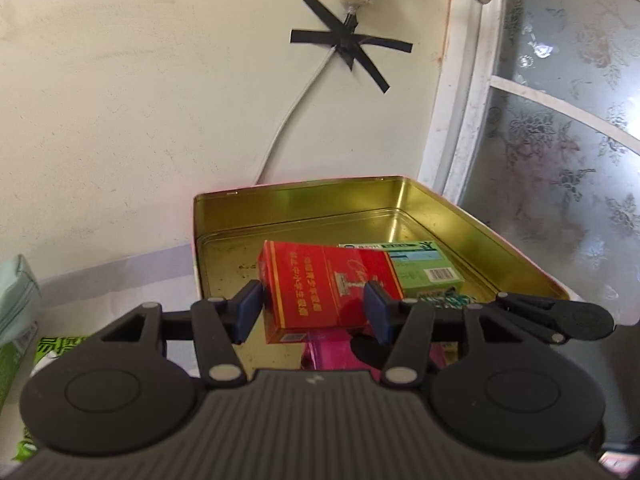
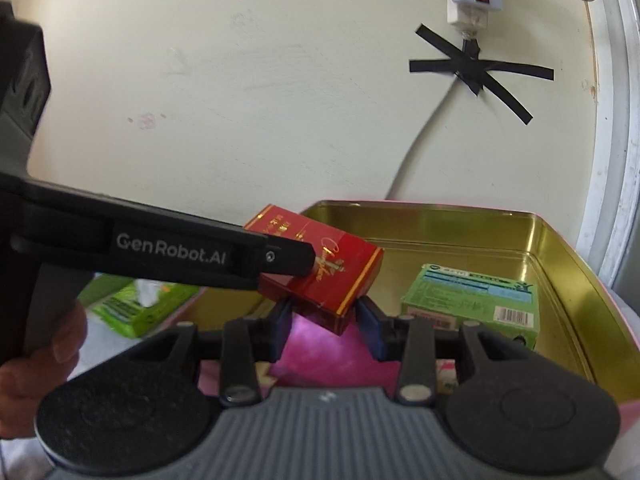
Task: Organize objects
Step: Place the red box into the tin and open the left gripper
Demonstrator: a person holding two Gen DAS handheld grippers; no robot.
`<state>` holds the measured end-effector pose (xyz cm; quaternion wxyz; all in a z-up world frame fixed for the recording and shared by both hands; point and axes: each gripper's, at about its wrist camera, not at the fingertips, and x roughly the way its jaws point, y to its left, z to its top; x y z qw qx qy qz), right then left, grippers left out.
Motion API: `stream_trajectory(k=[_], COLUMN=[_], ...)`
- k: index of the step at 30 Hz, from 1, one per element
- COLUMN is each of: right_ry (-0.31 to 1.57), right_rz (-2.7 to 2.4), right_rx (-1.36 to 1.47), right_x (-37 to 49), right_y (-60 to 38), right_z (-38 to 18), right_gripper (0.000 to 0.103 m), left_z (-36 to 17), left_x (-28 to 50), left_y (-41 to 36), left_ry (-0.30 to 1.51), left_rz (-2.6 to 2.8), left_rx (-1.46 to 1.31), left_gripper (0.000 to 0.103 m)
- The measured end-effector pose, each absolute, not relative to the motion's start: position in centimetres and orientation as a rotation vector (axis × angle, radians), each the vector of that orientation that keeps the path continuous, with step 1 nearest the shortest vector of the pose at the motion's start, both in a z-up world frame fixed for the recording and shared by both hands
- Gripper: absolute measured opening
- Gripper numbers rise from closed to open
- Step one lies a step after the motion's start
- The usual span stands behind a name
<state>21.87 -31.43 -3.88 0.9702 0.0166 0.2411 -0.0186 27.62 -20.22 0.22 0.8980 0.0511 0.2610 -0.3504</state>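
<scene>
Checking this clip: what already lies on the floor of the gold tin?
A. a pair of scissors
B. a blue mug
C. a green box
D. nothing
C: a green box rests flat on the floor of the gold tin, while the red box is held above its near edge by the left gripper.

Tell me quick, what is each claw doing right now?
Left gripper: closed on the red box.
Right gripper: narrowed; whether it holds anything cannot be told.
</scene>
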Motion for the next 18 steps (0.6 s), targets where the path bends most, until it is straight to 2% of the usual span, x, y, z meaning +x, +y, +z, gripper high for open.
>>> stream_trajectory(k=[4,9,18], right_ry=[0.458,0.439,0.384], right_rz=[-0.162,-0.162,-0.141], right_rx=[-0.002,0.025,0.028], right_x=[23.3,22.6,19.7], right_y=[-31.9,-32.4,-30.6], right_z=[-5.2,-5.3,-4.2], right_gripper=[0.041,0.041,0.042], left_z=[-1.0,-2.1,0.1], left_x=[28.7,28.6,24.0], left_y=[-21.3,-21.0,-19.0], left_ry=[0.551,0.566,0.501], left_rz=[-0.641,-0.585,-0.561], left_rx=[0.123,0.101,0.109], left_gripper=[0.059,0.061,0.063])
